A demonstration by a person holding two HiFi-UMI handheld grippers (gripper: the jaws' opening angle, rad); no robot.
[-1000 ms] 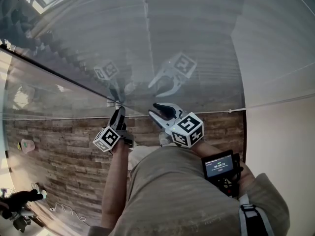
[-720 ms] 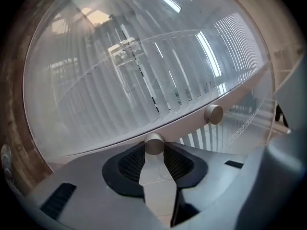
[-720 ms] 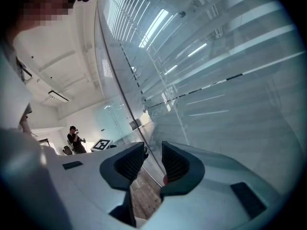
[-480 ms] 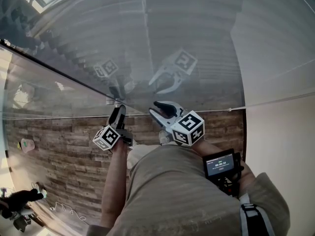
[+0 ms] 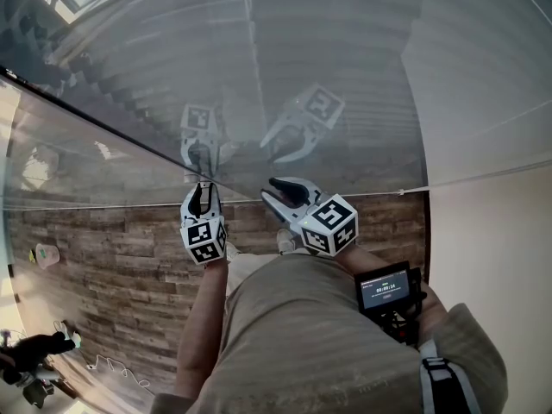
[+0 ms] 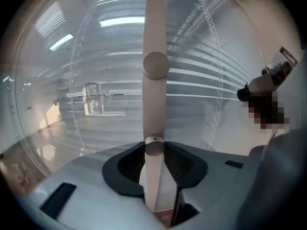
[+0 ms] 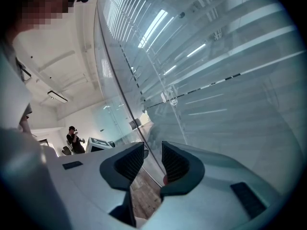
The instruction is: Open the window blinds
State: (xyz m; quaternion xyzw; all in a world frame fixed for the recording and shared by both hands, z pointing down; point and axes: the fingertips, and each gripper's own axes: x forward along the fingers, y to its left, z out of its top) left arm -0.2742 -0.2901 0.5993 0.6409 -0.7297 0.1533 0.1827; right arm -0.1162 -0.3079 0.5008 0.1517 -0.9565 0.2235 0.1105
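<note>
- Left gripper view: the left gripper (image 6: 154, 150) has the wand (image 6: 154, 28) of the blinds (image 5: 345, 50) between its dark pads. Both pads press against the wand, and the jaws have just been closing on it.
- The right gripper (image 7: 151, 150) holds nothing. Its jaws stand apart, and I see only the window beyond them. In the head view it hangs just beside the left one, near the foot of the blinds.
- The wand stands directly ahead of me, close in front of the blinds, which fill the upper part of the head view.
- Progress: the grip on the wand is made. The slats (image 6: 201, 83) show as broad overlapping bands with only thin bright lines between them, so I judge the blinds hardly opened yet. What remains is to twist the wand until the slats lie flat.
- Direction: the wand is upright. Its long axis runs from my jaws straight up and out of the top of the picture, with a round joint (image 6: 156, 65) partway along. The slats run level across the window, at right angles to the wand.
</note>
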